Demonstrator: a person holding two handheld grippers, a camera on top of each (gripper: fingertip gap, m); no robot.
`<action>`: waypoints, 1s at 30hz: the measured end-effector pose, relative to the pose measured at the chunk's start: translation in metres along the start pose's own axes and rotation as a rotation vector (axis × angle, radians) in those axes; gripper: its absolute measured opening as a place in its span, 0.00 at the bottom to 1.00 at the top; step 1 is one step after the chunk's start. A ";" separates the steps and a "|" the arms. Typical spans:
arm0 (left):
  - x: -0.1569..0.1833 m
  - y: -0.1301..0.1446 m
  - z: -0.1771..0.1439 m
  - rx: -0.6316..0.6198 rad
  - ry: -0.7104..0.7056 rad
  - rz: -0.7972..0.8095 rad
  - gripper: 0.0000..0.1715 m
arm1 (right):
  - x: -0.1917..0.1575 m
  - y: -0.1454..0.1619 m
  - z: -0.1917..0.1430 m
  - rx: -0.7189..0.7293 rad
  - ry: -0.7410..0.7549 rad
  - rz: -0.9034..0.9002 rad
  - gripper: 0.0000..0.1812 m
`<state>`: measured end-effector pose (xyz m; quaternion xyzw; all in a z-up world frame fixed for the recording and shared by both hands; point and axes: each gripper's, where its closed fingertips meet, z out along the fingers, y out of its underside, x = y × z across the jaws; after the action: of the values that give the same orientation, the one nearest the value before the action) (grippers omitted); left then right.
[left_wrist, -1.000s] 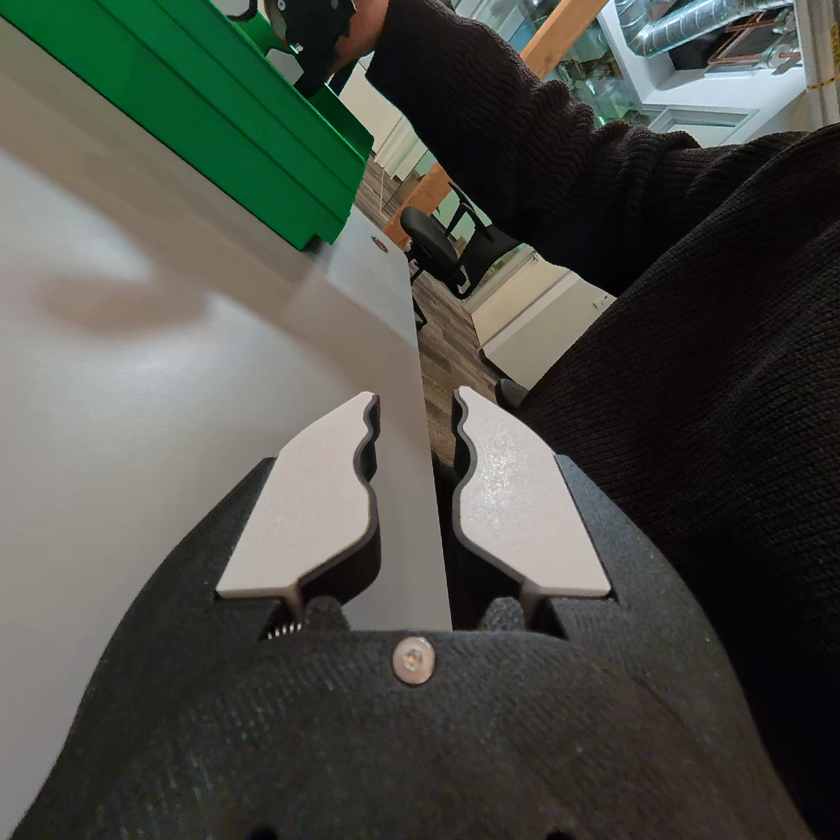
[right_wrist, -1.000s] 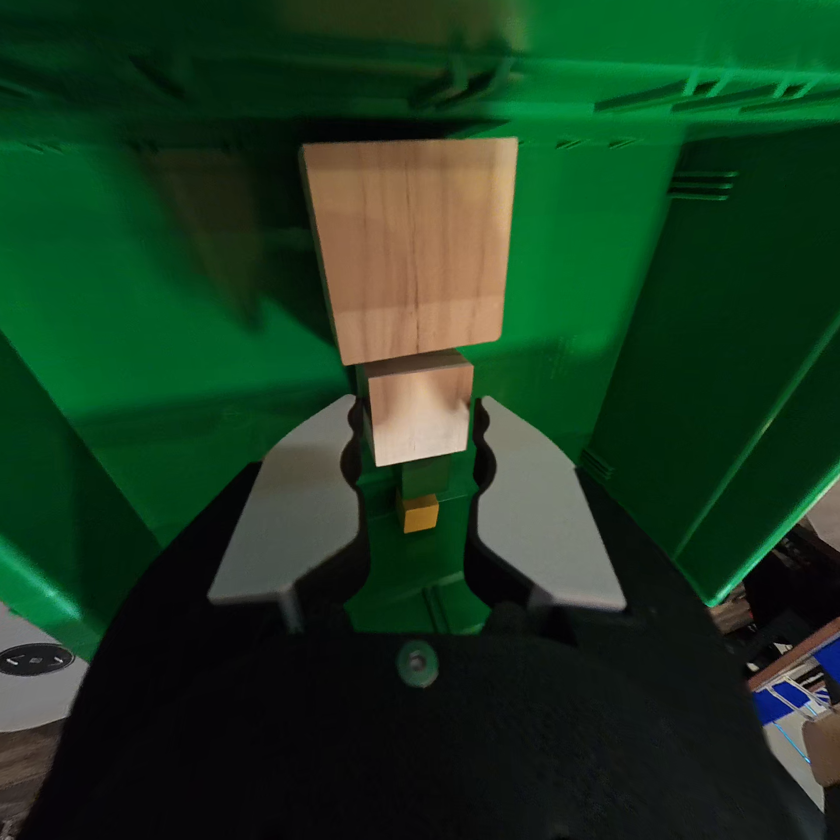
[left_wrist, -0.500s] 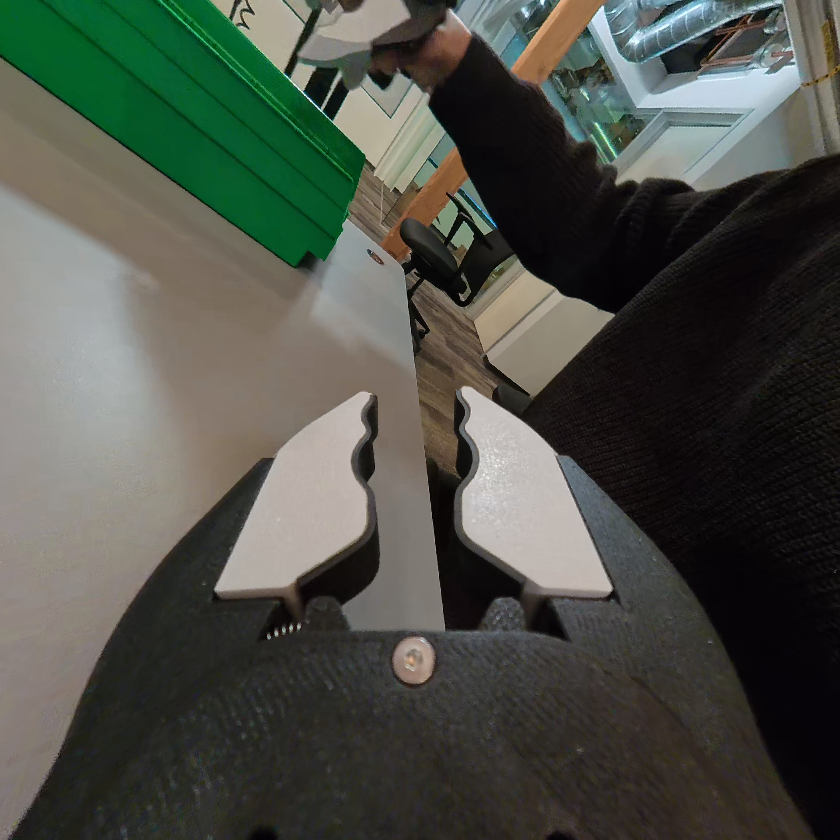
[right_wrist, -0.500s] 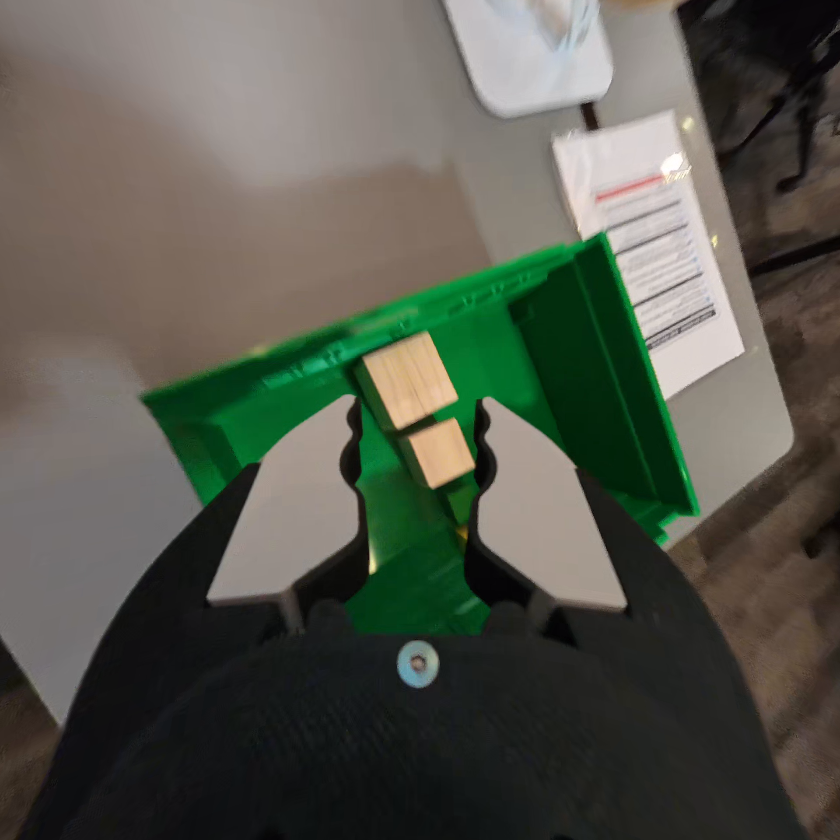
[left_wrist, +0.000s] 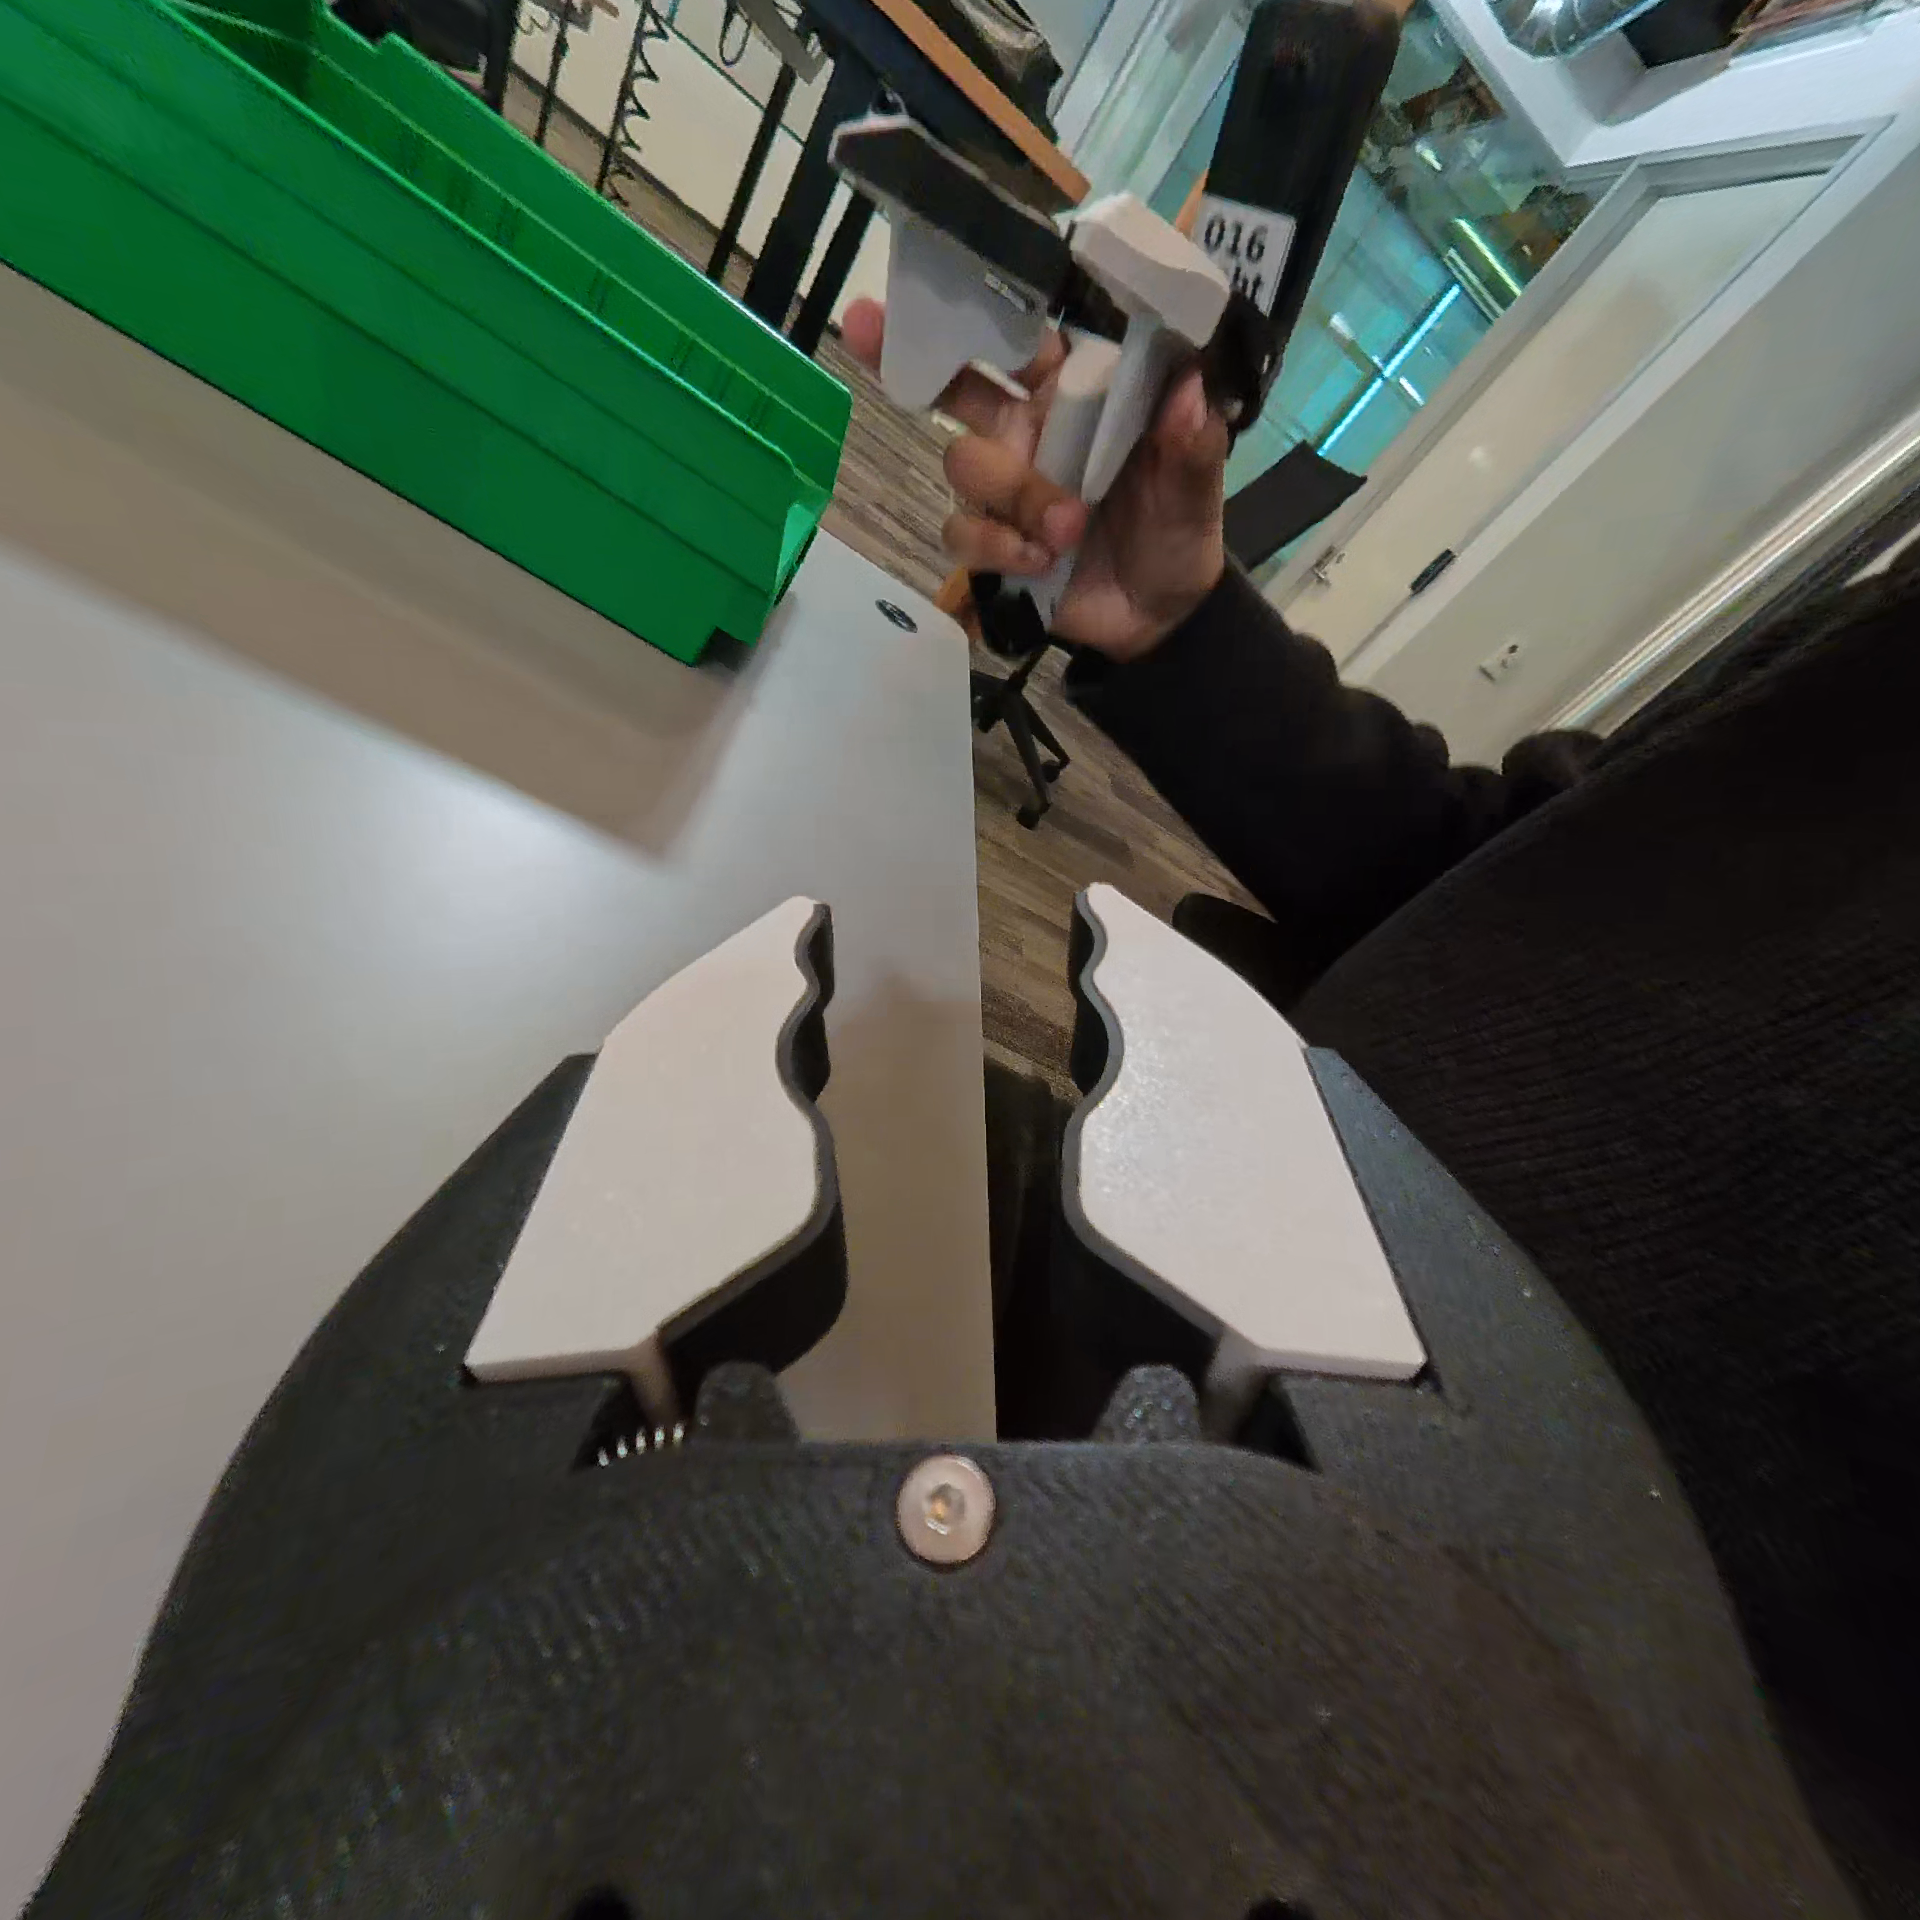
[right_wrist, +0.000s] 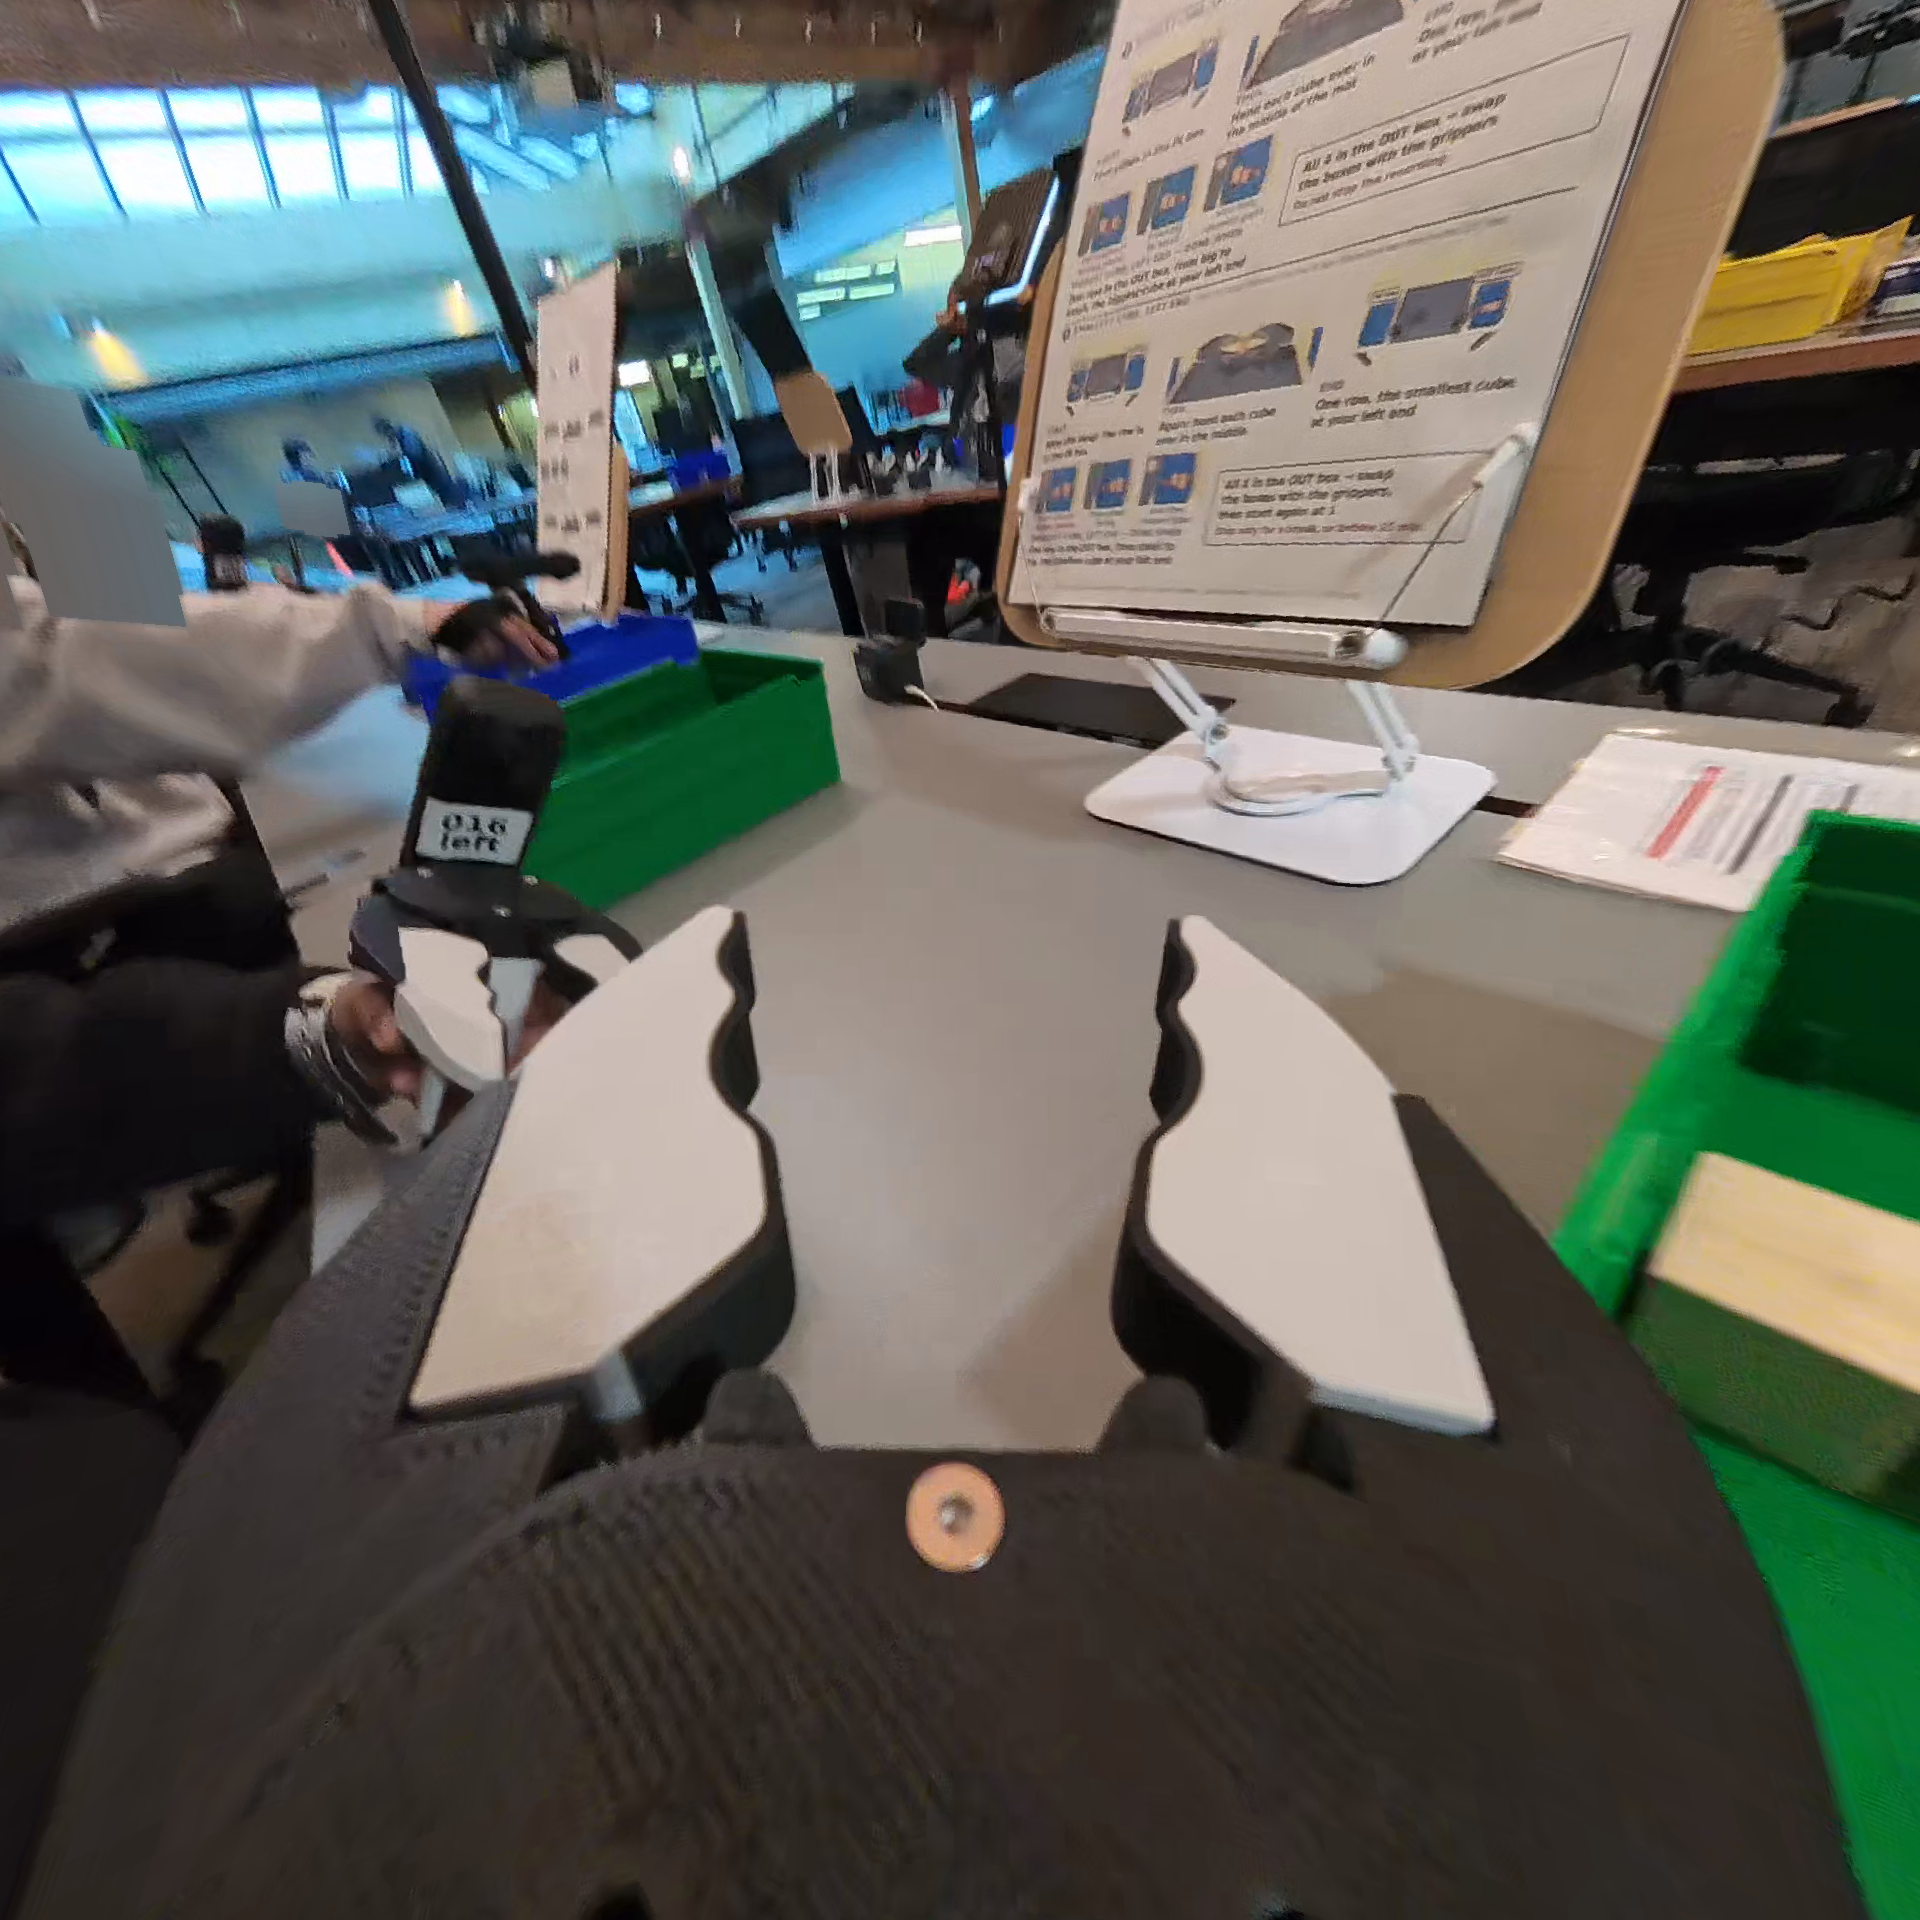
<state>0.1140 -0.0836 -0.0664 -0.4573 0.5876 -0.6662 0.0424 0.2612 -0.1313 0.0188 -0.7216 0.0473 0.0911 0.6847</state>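
My left gripper (left_wrist: 951, 914) is open and empty, low over the near edge of the grey table (left_wrist: 312, 935). It also shows in the right wrist view (right_wrist: 483, 982), held in a hand at the table's left edge. My right gripper (right_wrist: 954, 925) is open wide and empty, above bare table. A hand holds it up beside the table in the left wrist view (left_wrist: 935, 343). A green bin (right_wrist: 1683, 1143) lies just to its right with a pale wooden block (right_wrist: 1787, 1247) inside. The same bin (left_wrist: 416, 312) shows ahead of the left gripper.
A second green bin (right_wrist: 686, 758) and a blue bin (right_wrist: 582, 655) stand at the far left. A tilted board with a printed sheet (right_wrist: 1330, 312) on a white stand, and a loose paper (right_wrist: 1704, 821), are at the back right. Another person's sleeve (right_wrist: 156, 675) reaches in from the left.
My right gripper has lifted out of the green bin, leaving the wooden blocks there, and now faces across the table with its jaws wider apart. My left gripper has stayed put.
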 end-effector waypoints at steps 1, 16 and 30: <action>0.002 -0.001 0.001 0.005 -0.007 0.007 0.26 | -0.007 0.003 0.006 0.024 0.005 0.027 0.42; 0.024 -0.027 0.000 0.150 -0.225 0.155 0.40 | -0.068 0.040 0.037 0.137 0.020 0.184 0.42; 0.028 -0.024 -0.014 0.192 -0.368 0.207 0.28 | -0.074 0.043 0.035 0.106 0.108 -0.009 0.23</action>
<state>0.1004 -0.0826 -0.0298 -0.5023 0.5478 -0.6163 0.2603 0.1784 -0.1035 -0.0109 -0.6883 0.0858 0.0464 0.7188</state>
